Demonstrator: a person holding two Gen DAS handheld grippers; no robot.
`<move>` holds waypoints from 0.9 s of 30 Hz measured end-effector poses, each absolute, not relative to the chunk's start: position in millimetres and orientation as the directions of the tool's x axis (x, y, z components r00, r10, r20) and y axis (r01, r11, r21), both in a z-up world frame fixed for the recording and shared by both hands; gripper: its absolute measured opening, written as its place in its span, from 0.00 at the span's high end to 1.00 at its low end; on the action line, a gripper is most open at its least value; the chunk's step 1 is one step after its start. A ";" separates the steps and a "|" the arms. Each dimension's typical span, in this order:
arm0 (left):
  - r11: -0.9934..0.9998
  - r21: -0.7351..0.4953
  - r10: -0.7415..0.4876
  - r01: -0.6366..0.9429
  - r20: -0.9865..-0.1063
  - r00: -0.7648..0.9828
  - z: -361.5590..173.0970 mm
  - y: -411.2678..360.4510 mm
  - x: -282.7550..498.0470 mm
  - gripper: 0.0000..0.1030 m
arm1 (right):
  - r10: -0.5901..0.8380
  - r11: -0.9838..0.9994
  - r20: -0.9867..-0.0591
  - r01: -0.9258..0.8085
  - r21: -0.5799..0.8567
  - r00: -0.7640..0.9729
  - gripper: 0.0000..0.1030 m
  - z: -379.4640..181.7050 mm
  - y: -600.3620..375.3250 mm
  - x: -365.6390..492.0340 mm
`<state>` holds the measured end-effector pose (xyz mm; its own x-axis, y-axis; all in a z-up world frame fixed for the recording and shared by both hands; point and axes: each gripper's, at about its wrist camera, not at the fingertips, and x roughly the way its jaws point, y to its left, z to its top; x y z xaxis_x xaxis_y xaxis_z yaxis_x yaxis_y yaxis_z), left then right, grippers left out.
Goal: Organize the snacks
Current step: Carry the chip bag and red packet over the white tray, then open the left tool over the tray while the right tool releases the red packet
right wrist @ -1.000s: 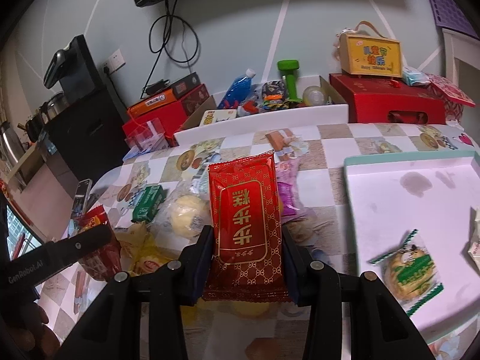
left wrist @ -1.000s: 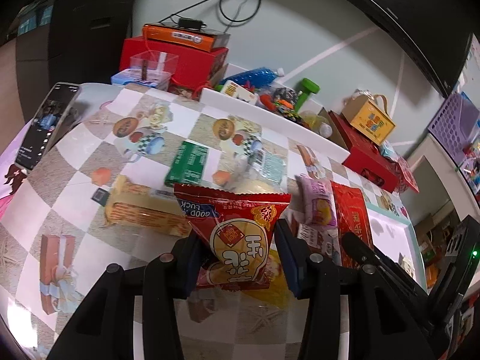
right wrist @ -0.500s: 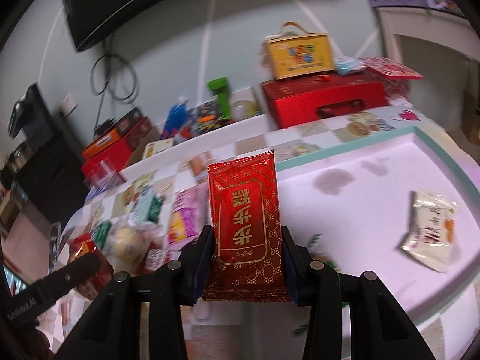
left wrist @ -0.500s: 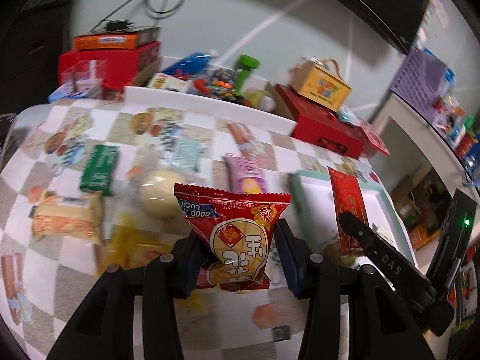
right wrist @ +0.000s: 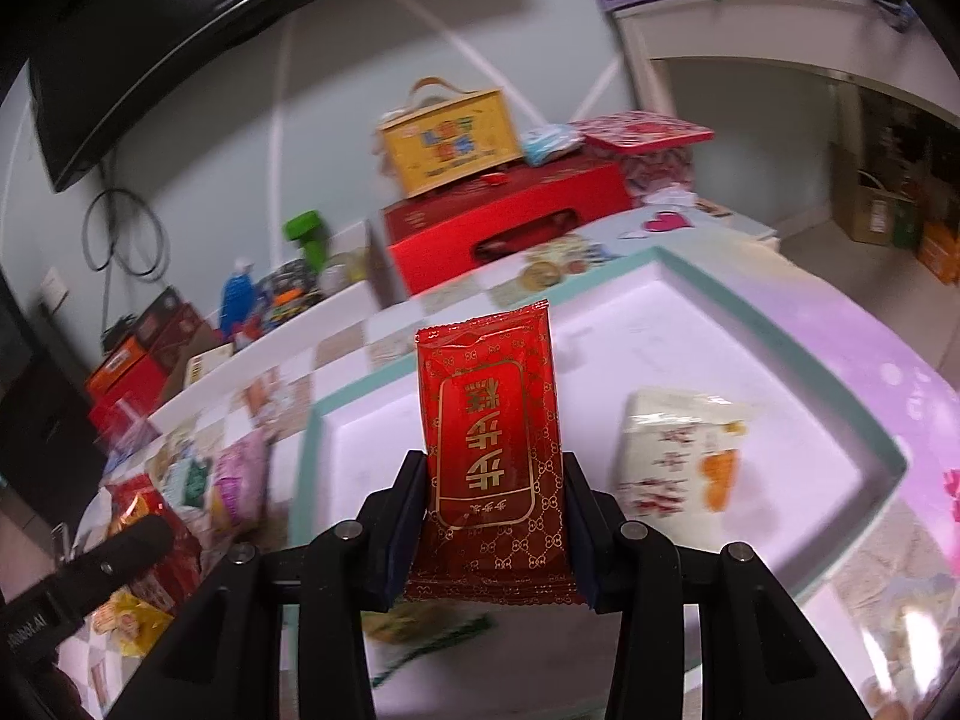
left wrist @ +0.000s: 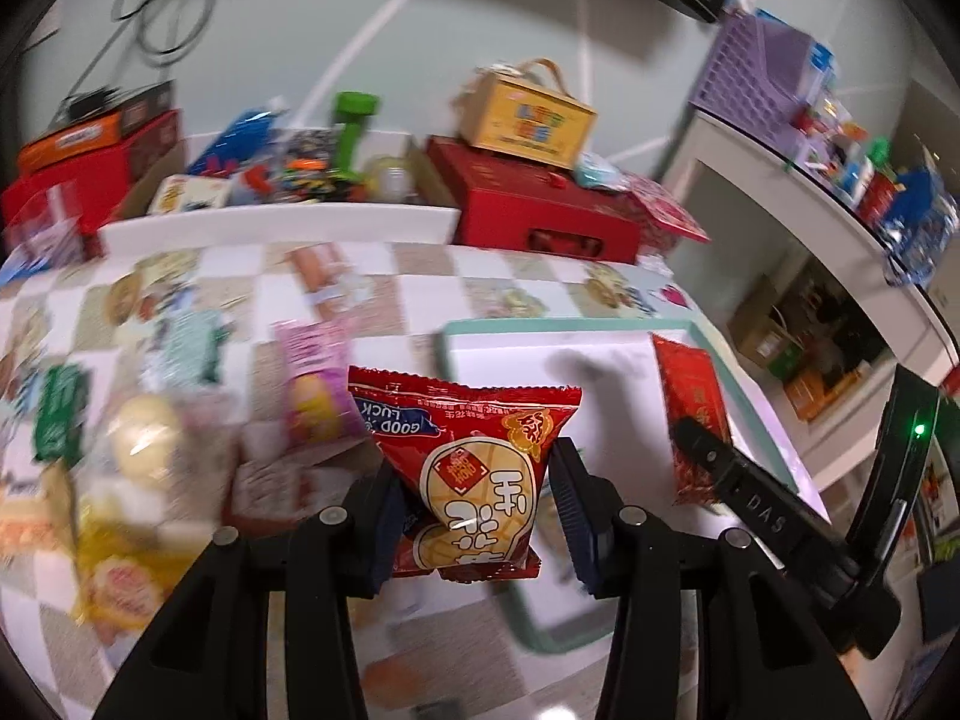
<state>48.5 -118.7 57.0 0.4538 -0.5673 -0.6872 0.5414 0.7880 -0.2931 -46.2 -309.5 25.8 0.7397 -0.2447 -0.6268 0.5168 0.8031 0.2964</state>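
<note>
Left wrist view: your left tongs (left wrist: 474,507) were clamped on a red bun packet (left wrist: 465,468), held over the near-left rim of the tray (left wrist: 543,639); loose snacks (left wrist: 312,390) lay left of the tray on the checked surface (left wrist: 420,294).

Right wrist view: your right tongs (right wrist: 492,531) were clamped on a red-gold packet (right wrist: 492,456) above the tray (right wrist: 780,336), a white packet (right wrist: 678,456) lying inside it.

Both cameras looked forward and downward along their own gripper fingers, close above a checkered table (left wrist: 420,294). The left wrist view faced the teal-rimmed tray (left wrist: 540,324) from its left side, the loose snacks filling its left half. The right wrist view sat nearer over the tray (right wrist: 774,330). Both views shared the tray, the red box (left wrist: 540,210) (right wrist: 510,228) and the yellow carton (left wrist: 528,120) (right wrist: 450,138).
</note>
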 end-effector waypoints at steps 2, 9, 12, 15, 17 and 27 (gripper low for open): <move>0.768 -0.294 -0.583 0.569 -0.690 0.430 56.7 -137.8 51.3 0.54 | -0.253 0.787 -0.628 0.534 0.308 0.736 0.56 23.3 -318.6 -50.6; 0.731 -0.283 -0.589 0.621 -0.722 0.363 43.9 -192.0 67.4 0.54 | -0.243 0.762 -0.642 0.553 0.337 0.727 0.56 12.0 -332.9 -50.4; 0.733 -0.274 -0.576 0.622 -0.737 0.354 36.5 -204.1 73.0 0.54 | -0.238 0.765 -0.643 0.548 0.337 0.728 0.56 10.0 -331.9 -48.5; 0.737 -0.276 -0.570 0.617 -0.744 0.348 31.8 -208.6 77.7 0.54 | -0.237 0.766 -0.648 0.550 0.334 0.724 0.56 8.4 -331.4 -46.2; 0.738 -0.275 -0.567 0.616 -0.748 0.346 29.7 -211.2 80.4 0.54 | -0.240 0.765 -0.650 0.553 0.331 0.721 0.56 8.2 -331.4 -45.8; 0.763 -0.260 -0.544 0.591 -0.753 0.371 32.4 -209.2 81.2 0.33 | -0.250 0.757 -0.650 0.563 0.331 0.718 0.54 10.0 -332.4 -47.1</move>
<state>81.2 -209.2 32.4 0.3705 -0.5435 -0.7532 0.5915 0.7633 -0.2598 -47.1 -332.4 10.0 0.7178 -0.2500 -0.6498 0.5633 0.7570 0.3311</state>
